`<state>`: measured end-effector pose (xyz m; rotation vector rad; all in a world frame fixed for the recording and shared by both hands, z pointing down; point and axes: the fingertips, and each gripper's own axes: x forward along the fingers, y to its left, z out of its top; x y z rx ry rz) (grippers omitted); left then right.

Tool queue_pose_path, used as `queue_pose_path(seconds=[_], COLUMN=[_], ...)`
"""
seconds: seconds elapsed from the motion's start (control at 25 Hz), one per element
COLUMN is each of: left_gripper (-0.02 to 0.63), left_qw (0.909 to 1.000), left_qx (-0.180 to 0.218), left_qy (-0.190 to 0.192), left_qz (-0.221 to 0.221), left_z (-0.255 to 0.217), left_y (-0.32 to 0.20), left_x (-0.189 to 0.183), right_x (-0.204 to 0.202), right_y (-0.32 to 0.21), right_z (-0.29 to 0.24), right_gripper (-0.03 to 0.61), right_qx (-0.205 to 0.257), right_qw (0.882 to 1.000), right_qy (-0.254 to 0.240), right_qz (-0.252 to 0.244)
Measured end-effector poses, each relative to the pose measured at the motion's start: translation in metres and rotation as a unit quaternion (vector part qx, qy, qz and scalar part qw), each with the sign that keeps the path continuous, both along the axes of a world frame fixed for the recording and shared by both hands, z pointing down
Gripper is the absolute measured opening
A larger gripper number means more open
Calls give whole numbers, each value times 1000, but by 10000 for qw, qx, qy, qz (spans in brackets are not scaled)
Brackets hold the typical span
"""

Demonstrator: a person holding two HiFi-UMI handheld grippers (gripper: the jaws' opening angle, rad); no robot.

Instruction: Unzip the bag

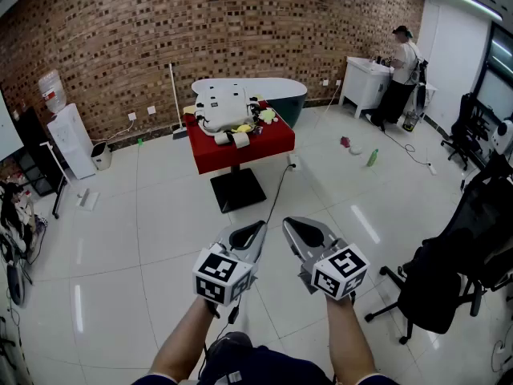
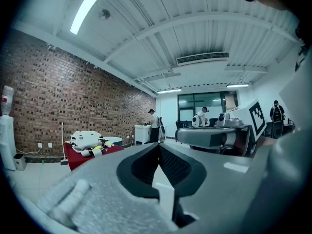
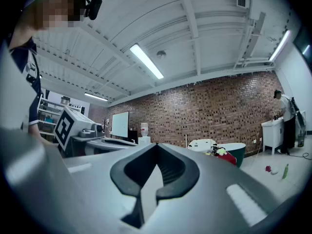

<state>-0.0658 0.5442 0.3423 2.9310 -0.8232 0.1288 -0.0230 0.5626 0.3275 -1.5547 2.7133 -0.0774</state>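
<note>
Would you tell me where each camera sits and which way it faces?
Head view: on the person's head, facing forward and down toward the red table with the white bag; both forearms, left gripper and right gripper show.
Left gripper view: on the left gripper, level along its shut jaws; right gripper at right.
Right gripper view: on the right gripper, along its shut jaws; left gripper at left.
Shared: all three show table and bag.

The bag [image 1: 223,107] is too small for detail

Brick wall [image 1: 200,30], white tiled floor [image 1: 144,239], ceiling strip lights [image 3: 146,61].
</note>
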Motion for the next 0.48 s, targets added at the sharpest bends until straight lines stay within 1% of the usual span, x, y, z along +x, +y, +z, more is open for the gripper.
queue_pose_path(seconds=[0.12, 0.28, 0.4, 0.48], left_gripper=[3, 3, 3, 3], left_qw=[10000, 10000, 9999, 9999], left_qx=[23, -46, -95, -50], left_qy=[-40, -31, 3, 8], left_qz=[-69, -47, -66, -95], left_z=[3, 8, 15, 19], left_y=[-14, -33, -59, -82], left_x=[8, 21, 27, 32], right_x=[10, 22, 29, 34], right_y=[-12, -34, -57, -77], right_z=[-1, 1, 8, 13], right_gripper=[5, 5, 5, 5], right_qx=[14, 20, -37, -77], right_qw=[10000, 10000, 10000, 9999], right_qy=[-3, 9, 33, 77], right_qz=[-13, -23, -20, -15])
